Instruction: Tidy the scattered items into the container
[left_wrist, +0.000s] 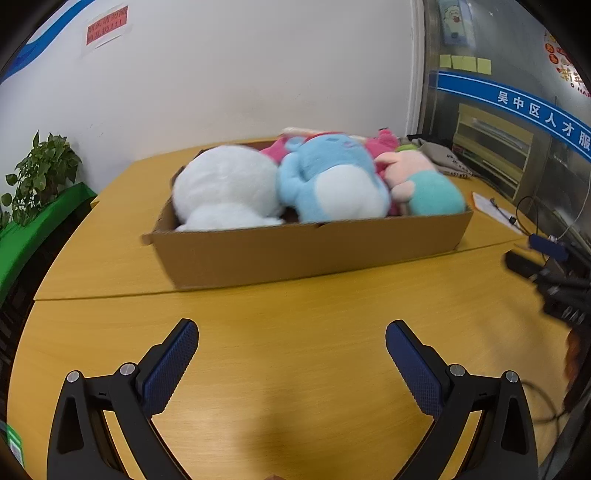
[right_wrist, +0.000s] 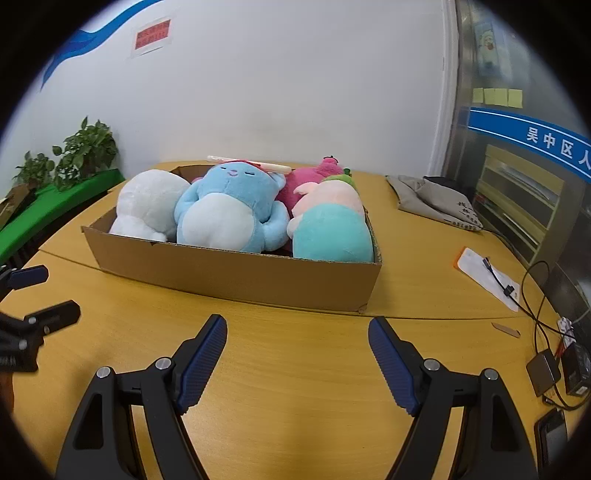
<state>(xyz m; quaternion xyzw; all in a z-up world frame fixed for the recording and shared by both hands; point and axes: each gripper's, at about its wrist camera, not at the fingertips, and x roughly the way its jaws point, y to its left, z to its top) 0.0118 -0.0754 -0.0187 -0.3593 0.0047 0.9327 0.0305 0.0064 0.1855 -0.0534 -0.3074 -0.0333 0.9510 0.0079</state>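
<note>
A shallow cardboard box (left_wrist: 306, 254) (right_wrist: 236, 273) stands on the wooden table, packed with plush toys: a white one (left_wrist: 225, 188) (right_wrist: 147, 206), a blue one (left_wrist: 332, 181) (right_wrist: 232, 210), a pink-and-teal one (left_wrist: 424, 184) (right_wrist: 332, 225) and a magenta one (right_wrist: 314, 181) behind. My left gripper (left_wrist: 291, 347) hovers over bare table in front of the box, open with nothing between its fingers. My right gripper (right_wrist: 297, 343) also stands open and empty before the box. Each gripper shows at the other view's edge, the right one (left_wrist: 546, 273) and the left one (right_wrist: 37, 295).
A grey cloth bag (right_wrist: 436, 203) lies at the back right. A white paper with a cable (right_wrist: 487, 277), small black devices and wires (right_wrist: 554, 369) sit at the right edge. Potted plants (right_wrist: 74, 155) on a green ledge stand left. A white wall is behind the table.
</note>
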